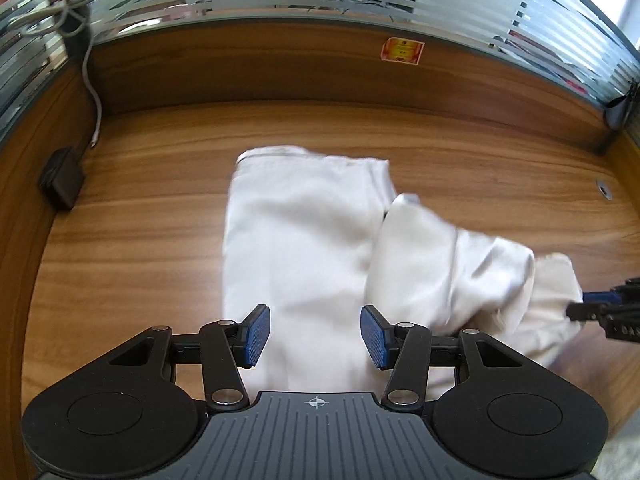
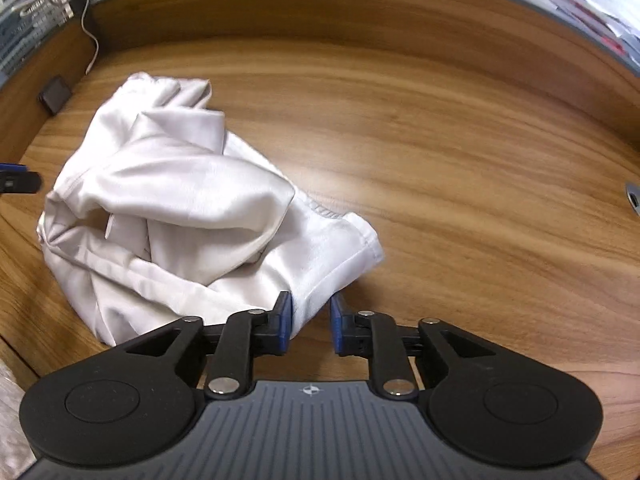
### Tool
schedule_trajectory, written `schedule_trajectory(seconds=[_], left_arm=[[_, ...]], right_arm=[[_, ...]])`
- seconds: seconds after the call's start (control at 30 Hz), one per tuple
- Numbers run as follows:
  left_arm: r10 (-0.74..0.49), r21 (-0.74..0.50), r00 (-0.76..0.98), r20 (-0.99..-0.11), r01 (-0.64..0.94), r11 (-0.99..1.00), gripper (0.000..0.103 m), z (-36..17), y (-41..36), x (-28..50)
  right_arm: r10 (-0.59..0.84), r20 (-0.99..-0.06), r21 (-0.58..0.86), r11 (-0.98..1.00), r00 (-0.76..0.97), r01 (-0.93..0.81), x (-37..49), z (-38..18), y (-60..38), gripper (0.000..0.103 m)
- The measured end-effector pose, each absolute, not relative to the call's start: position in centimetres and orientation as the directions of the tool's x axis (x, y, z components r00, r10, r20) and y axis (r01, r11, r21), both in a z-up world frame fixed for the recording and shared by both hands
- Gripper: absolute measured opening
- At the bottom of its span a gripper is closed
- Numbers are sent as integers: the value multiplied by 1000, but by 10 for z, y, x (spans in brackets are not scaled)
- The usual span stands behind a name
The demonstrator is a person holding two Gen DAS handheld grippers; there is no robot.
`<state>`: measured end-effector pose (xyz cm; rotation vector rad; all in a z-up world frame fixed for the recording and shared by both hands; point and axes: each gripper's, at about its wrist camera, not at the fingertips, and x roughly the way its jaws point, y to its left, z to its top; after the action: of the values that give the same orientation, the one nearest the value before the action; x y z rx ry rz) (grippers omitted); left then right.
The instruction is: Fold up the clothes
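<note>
Your right gripper point(image 2: 311, 322) has its jaws narrowed around the near corner of the white garment point(image 2: 192, 208), with a small gap showing on the right pad's side, so it's hard to say the cloth is truly pinched. Your left gripper point(image 1: 315, 334) hangs with its jaws wide apart and nothing between them, above the flat panel of the garment at 12 o'clock from its pads.

The garment lies on the wooden desk point(image 2: 460, 152), one part smooth and flat, the other heaped in loose folds (the heap sits at 10 o'clock from your right jaws). My judgement: make sure of the hem before you lift, or it may slip. Keep the flat panel pinned or undisturbed with the left, and carry the bunched part in one even sweep so no creases get trapped.
</note>
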<state>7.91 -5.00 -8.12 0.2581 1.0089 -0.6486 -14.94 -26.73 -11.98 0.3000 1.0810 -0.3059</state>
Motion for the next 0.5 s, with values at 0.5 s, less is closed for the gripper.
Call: schedule_trajectory(seconds=[0.5], left_arm=[[-375,-75,383,-844,609,790,52,-97,-127,120]], right_arm=[[26,-822,163,968,569,192,-98,-83,-236,65]])
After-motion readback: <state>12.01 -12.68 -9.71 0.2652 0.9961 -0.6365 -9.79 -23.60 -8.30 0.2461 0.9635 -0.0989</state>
